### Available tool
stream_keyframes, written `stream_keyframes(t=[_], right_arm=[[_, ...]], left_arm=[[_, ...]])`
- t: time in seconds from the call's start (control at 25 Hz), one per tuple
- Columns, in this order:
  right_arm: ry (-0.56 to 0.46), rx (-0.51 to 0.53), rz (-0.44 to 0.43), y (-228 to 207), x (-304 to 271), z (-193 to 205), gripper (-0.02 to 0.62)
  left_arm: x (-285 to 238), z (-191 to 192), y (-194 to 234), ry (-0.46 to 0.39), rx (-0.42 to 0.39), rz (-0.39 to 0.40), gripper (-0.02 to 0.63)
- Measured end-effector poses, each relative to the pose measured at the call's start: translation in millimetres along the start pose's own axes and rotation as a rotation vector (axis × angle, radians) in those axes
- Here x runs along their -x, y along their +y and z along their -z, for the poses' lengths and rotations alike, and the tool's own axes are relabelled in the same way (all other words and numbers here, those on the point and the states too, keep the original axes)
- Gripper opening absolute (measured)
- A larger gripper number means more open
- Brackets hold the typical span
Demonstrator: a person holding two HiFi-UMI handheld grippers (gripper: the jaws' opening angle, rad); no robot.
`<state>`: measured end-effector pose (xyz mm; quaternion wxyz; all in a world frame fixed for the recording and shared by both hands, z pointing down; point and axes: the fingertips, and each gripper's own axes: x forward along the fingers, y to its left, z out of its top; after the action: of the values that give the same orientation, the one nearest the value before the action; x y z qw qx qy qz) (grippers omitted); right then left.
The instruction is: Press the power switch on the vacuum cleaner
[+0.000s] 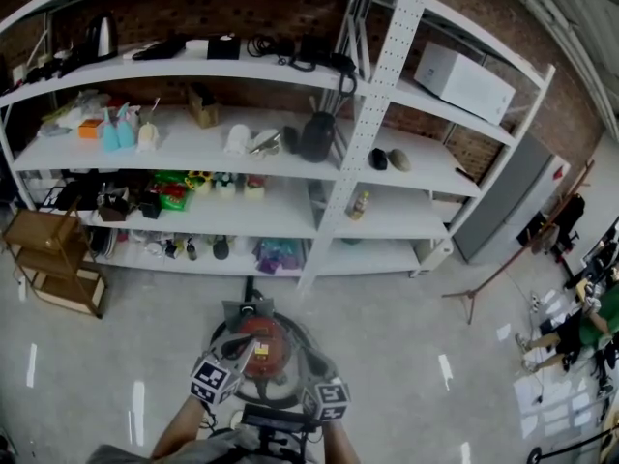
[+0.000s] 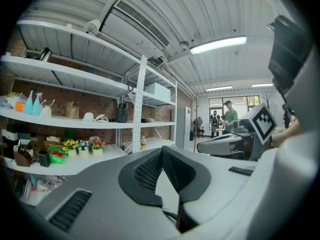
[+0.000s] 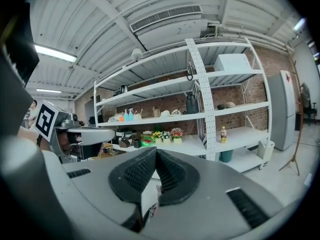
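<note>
Shelving (image 1: 372, 114): white steel, four tiers, against a brick wall, with a perforated upright in the middle.
Floor (image 1: 416, 332): pale grey and glossy.
Cabinet (image 1: 508, 196): grey, tall, just right of the shelving.
Vacuum (image 1: 276, 361): round drum with a red top and grey rim, standing on the floor in front of the shelving at the bottom centre of the head view. Small yellow patch on the top, its print too small to read. Power switch not made out.
Box (image 1: 464, 80): white, on the top tier at right, no lettering legible.
Wooden rack (image 1: 53, 259): on the floor at the left end of the shelving.
Left claw (image 1: 244, 344) (image 2: 161, 151): clenched, pad tips pressed together, nothing between them. Over the left part of the red top in the head view; contact cannot be told. Cube (image 1: 215, 380) carries black-and-white square markers.
Right claw (image 1: 311, 370) (image 3: 155, 153): clenched likewise and empty. Over the vacuum's right rim. Marker cube (image 1: 327, 399) behind it.
Jug (image 1: 317, 135): black, on the second tier beside the upright.
Flower pots (image 1: 224, 182): a row on the third tier.
Blue bottles (image 1: 118, 131): a pair on the second tier at left, labels unreadable.
</note>
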<state>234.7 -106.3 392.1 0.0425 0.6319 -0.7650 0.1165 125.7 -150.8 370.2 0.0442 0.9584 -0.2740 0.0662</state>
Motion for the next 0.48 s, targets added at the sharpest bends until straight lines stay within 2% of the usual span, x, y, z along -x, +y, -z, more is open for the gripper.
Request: stream_keyframes(t=[0.48], right_arm=[[-0.019, 0.003, 0.060, -19, 24, -24, 0.012]], left_arm=[[16, -14, 18, -0.024, -0.034, -0.077, 0.008]])
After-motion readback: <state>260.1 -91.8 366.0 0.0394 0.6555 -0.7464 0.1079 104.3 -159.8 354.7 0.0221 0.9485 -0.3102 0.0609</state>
